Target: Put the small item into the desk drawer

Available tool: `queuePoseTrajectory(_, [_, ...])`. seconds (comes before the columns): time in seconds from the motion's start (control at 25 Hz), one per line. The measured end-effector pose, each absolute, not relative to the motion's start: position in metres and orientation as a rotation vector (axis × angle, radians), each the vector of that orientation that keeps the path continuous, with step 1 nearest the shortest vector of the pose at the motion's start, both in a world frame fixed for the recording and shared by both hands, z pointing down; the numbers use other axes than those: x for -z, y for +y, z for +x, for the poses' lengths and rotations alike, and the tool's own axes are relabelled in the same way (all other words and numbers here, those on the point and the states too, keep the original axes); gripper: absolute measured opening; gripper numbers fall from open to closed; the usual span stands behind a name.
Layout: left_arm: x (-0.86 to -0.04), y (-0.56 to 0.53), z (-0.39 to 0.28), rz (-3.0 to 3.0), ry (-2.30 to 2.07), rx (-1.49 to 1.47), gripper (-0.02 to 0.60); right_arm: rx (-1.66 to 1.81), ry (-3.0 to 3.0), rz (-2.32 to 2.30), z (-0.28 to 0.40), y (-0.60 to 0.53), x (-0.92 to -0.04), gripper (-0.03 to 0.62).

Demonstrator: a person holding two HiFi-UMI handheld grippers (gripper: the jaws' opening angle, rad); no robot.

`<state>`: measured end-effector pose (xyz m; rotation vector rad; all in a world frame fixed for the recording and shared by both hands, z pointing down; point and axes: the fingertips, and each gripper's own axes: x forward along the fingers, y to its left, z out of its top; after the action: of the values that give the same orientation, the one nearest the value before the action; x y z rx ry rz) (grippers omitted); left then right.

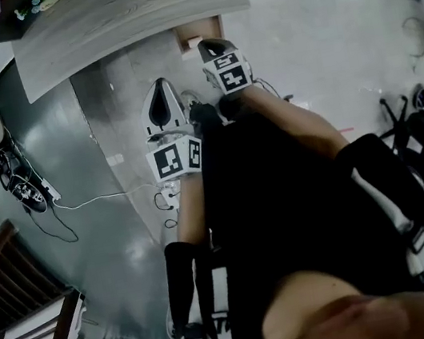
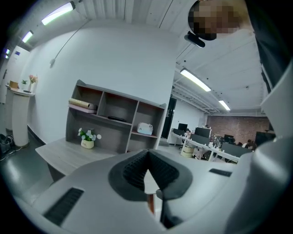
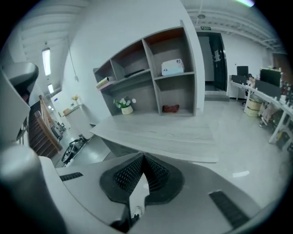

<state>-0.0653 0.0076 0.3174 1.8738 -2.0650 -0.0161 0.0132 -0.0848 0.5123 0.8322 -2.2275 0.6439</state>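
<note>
In the head view my two grippers are held up in front of the person's dark torso, both pointing at the desk [image 1: 120,14]. My left gripper [image 1: 161,92] is shut with nothing between its pads. My right gripper [image 1: 211,45] is further forward, its tips close to a brownish drawer part [image 1: 200,30] under the desk edge, where a small pale thing [image 1: 191,44] shows. The left gripper view shows its jaws [image 2: 147,157] closed and empty. In the right gripper view the jaws [image 3: 143,161] meet above the desk top [image 3: 155,130], holding nothing.
A shelf unit [image 3: 151,77] with a flower pot [image 3: 125,109], a white device and a dark item stands at the back of the desk. Cables and a power strip [image 1: 33,192] lie on the grey floor at the left. Office chairs and clutter [image 1: 421,111] stand at the right.
</note>
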Motion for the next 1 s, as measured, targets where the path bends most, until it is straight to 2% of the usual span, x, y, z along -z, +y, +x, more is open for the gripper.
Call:
queuePoseTrajectory(0.6, [-0.278, 0.035, -0.092, 2.029, -2.004, -0.031, -0.002, -0.581, -2.509, 0.956, 0.028, -0.043, -0.353, 0.0])
queuePoseTrajectory(1.0, [-0.268, 0.032, -0.088, 2.091, -1.984, -0.017, -0.002, -0.52, -2.573, 0.992, 0.036, -0.032, -0.322, -0.002])
